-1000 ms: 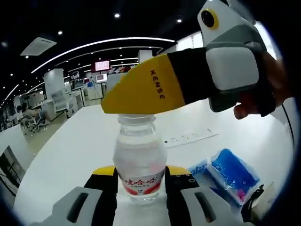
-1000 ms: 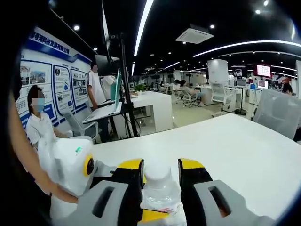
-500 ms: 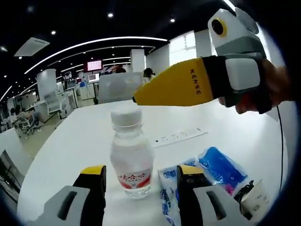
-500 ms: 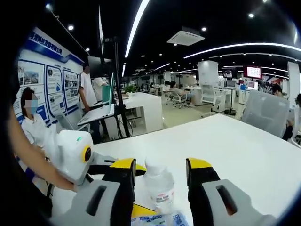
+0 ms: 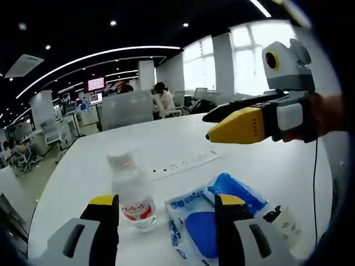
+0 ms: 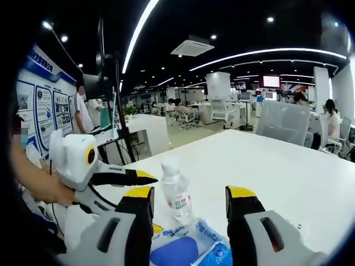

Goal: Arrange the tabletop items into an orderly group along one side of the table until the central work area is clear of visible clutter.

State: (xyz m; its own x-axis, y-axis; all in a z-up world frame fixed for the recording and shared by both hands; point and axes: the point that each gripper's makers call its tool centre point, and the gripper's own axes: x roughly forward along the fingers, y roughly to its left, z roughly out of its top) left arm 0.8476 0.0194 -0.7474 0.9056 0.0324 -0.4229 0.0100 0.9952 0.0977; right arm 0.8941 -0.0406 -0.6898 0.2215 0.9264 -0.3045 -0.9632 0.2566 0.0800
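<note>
1. Left gripper (image 5: 166,221): jaws spread wide, holding nothing. A blue-and-white packet (image 5: 205,219) lies flat between the yellow jaw tips, reaching toward the right one.
2. Water bottle (image 5: 132,191): clear, white cap, red label, upright on the white surface (image 5: 111,149), just ahead of the left jaw tip and beside the packet.
3. Right gripper (image 5: 233,119), seen in the left gripper view: held in a hand (image 5: 327,113) above the surface, jaws apart, well clear of bottle and packet.
4. Power strip (image 5: 186,163): white, lying beyond the packet.
5. Right gripper view: own jaws wide and holding nothing; the bottle (image 6: 176,191) stands beyond the gap, nearer the left jaw; the packet (image 6: 186,249) lies between the jaws.
6. Left gripper (image 6: 141,177) there: off to the left, beside the bottle, not touching it.
</note>
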